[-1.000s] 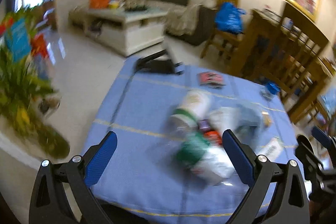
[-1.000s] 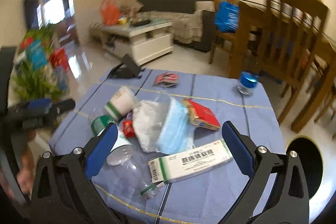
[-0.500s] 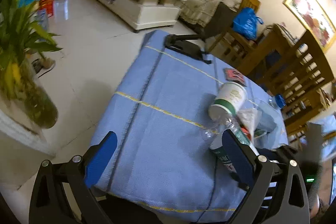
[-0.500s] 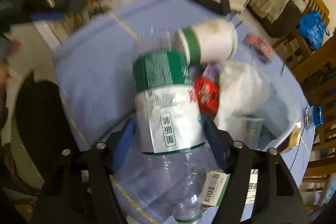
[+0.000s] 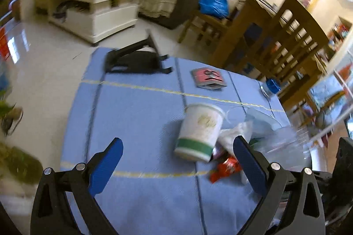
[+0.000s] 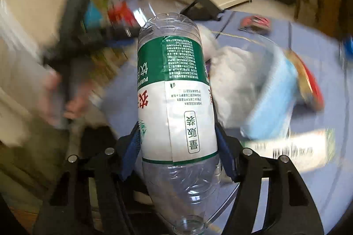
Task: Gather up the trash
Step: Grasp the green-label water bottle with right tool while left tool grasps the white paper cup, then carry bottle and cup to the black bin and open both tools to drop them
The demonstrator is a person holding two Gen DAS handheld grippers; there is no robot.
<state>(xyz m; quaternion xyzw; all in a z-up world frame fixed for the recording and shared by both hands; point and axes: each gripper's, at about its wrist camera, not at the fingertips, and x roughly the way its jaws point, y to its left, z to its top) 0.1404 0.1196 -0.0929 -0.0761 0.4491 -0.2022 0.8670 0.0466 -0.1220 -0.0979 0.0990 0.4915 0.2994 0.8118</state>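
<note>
Moved: the clear plastic bottle point(image 6: 176, 102), which lay on the table among the litter a second ago, is now up off the cloth between the jaws of the right gripper point(image 6: 178, 151); the left gripper point(image 5: 176, 166) has swung back over the table, its view now square on the paper cup.
Bottle: empty and uncapped, green and white label, open neck toward the camera, base pointing away over the table.
Right jaws: about half open and closing in, blue pads pressed on both sides of the bottle's labelled body.
Left jaws: spread wide with nothing between the pads, hanging above the blue tablecloth point(image 5: 136, 116).
Paper cup point(image 5: 200, 131): white with a green band, on its side just left of the litter heap, mouth facing away.
Litter heap: white crumpled tissue point(image 6: 238, 80), a light blue face mask point(image 6: 271, 100) just beside it, a red snack wrapper point(image 5: 227, 168) in front of the cup, a red packet point(image 6: 308, 82) beyond the mask, a long white medicine box point(image 6: 286, 151) nearest the right gripper; much is blurred.
Far edge of table: a small pink and black pouch point(image 5: 208, 78), a blue bottle cap point(image 5: 272, 85) near the right corner, and a black stand point(image 5: 136, 58) at the far left.
Person: a hand point(image 6: 57, 98) on a black handle, blurred, left in the right wrist view.
</note>
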